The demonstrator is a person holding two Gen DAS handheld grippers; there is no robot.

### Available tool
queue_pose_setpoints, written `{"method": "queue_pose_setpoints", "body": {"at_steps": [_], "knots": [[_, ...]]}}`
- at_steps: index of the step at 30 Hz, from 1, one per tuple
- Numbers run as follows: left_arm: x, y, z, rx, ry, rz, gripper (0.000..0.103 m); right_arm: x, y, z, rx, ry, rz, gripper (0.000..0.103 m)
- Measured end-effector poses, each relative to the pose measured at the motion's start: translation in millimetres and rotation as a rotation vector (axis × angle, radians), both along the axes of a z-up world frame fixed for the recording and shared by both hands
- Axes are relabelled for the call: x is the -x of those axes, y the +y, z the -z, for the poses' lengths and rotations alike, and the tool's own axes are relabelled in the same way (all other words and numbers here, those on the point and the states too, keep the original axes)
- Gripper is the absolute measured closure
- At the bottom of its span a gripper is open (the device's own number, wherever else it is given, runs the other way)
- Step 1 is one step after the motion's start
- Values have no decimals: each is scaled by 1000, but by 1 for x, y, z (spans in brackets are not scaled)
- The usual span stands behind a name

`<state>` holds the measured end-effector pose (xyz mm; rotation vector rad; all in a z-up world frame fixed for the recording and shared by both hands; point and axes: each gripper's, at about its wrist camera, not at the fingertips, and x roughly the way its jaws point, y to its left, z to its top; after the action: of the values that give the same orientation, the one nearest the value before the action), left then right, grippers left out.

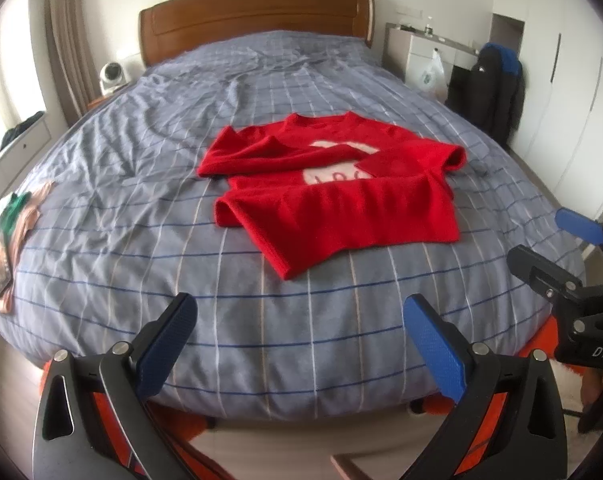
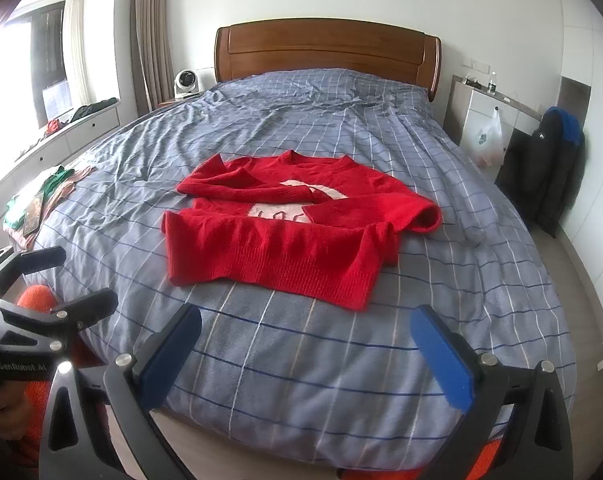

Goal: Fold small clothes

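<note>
At the far left edge of the bed (image 2: 261, 360) lies a small pile of clothes (image 2: 33, 204) in green and pale pink, well apart from everything else; a white fan (image 2: 186, 83) stands on the bedside surface beyond it, beside the wooden headboard (image 2: 325, 50). The left gripper (image 1: 301, 320) hovers over the foot of the checked blue-grey cover, its blue-padded fingers (image 1: 435, 344) spread wide with nothing between them. In the middle of the bed rests the red sweater (image 2: 297, 232), collar toward the headboard; both sleeves are folded across the chest, partly covering a white patch with red lettering, and the hem nearest the foot of the bed lies flat, with its left corner turned slightly. The right gripper (image 2: 305, 332) hangs over the foot of the bed too, fingers likewise held apart and empty, short of the hem. To the right of the bed a white plastic bag (image 2: 489, 136) hangs from a cabinet; a dark jacket (image 2: 549, 172) with a blue hood hangs just beyond it.
</note>
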<state>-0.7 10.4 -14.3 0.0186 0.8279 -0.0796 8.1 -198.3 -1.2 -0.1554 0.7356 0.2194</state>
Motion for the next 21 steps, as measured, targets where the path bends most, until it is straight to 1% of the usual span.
{"method": "queue_pose_setpoints", "body": {"at_steps": [11, 18, 20, 21], "knots": [[2, -2, 1, 9, 9, 9, 0, 1, 0, 0, 1, -1, -2, 0], [3, -4, 1, 1, 3, 12, 0, 1, 1, 0, 1, -2, -2, 0], [1, 1, 0, 3, 0, 5, 0, 1, 1, 0, 7, -10, -6, 0], [-4, 8, 2, 18, 1, 1, 0, 2, 1, -1, 14, -17, -10, 0]]}}
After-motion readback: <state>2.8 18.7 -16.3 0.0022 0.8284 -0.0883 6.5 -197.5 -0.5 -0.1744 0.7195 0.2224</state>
